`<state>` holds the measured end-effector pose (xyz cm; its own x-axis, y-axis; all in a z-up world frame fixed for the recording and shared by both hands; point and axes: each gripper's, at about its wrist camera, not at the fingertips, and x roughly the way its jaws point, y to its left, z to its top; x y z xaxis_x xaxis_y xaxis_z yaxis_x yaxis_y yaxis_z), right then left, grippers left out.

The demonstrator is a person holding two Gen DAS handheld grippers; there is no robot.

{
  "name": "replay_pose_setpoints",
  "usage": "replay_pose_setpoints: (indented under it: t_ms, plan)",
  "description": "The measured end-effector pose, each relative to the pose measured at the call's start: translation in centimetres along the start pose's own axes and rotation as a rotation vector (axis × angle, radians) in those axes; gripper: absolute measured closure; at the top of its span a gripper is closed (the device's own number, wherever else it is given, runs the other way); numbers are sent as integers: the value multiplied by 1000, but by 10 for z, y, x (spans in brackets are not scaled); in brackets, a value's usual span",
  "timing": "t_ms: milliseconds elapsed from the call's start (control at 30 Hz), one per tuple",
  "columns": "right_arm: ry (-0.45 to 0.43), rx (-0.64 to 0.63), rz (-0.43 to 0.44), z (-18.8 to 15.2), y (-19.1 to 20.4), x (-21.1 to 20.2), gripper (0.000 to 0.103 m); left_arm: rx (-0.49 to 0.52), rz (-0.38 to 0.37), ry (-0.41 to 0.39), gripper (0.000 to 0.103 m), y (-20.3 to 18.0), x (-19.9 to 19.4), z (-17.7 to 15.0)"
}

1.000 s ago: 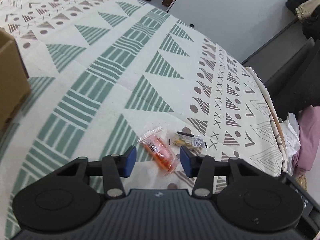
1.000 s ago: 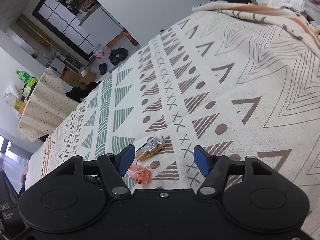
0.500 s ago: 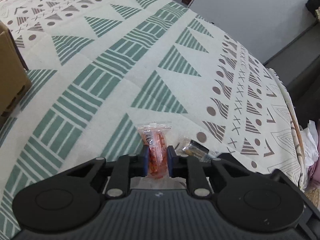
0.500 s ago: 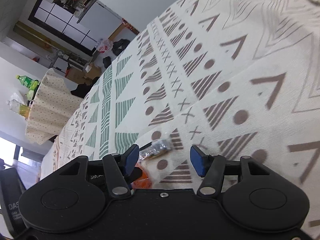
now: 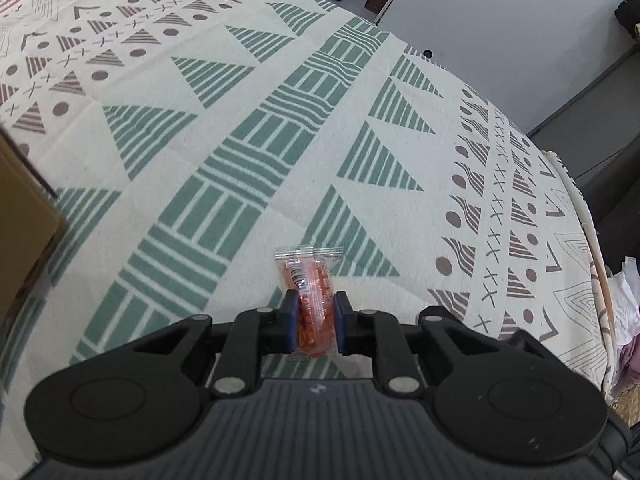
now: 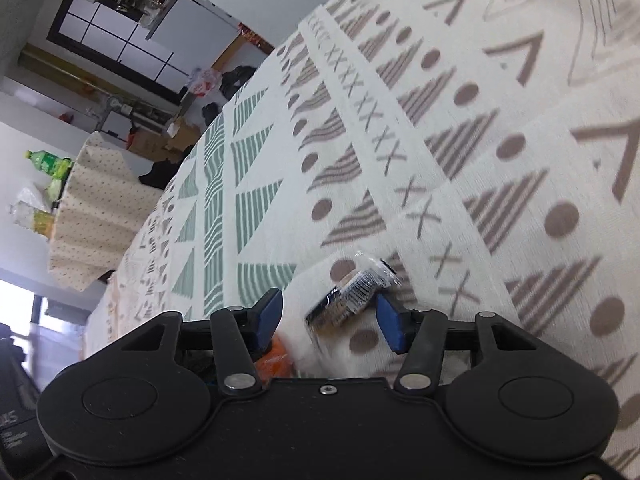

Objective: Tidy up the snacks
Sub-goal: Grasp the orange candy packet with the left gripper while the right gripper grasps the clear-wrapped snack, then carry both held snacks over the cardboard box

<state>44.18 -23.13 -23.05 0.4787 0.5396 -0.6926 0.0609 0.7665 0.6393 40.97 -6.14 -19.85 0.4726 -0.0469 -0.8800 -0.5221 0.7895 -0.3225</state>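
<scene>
Two tools were at work over a patterned cloth [image 5: 248, 184] spread across what looked like a tabletop, though I could not be sure what lay beneath. The left tool [image 5: 315, 320] had its jaws clamped on an orange snack packet [image 5: 310, 300], whose clear crimped top stood up past the blue pads [image 5: 291, 318] while its lower part sat pinched between them, just above the green triangles of the cloth. The right tool [image 6: 330, 316] had just been closing, yet its jaws stood apart, with a dark snack packet [image 6: 352, 292] lying tilted on the cloth between them; the packet's far end lay against or just beside the right pad [image 6: 390, 324], and the left pad stood clear of it. The view there was blurred, so I could not tell whether that pad touched it. A bit of the orange packet showed low beside the right tool's left finger. A brown cardboard box [image 5: 24, 224] sat at the cloth's left edge, well apart from both packets.
</scene>
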Motion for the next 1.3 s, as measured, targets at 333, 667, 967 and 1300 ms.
replay_pose_setpoints:
  t_ms: [333, 667, 967, 1300]
  plan:
    - [-43, -144, -144, -3, 14, 12, 78, 3, 5, -3, 86, 5, 0, 4]
    - [-34, -164, -57, -8, 25, -6, 85, 6, 5, -36, 86, 7, -26, -5]
    - [-59, -200, 29, -14, 47, -32, 85, -3, 12, -99, 86, 19, -64, -9]
    - [-75, -274, 93, -30, 77, -46, 85, -21, 31, -165, 86, 41, -106, -8]
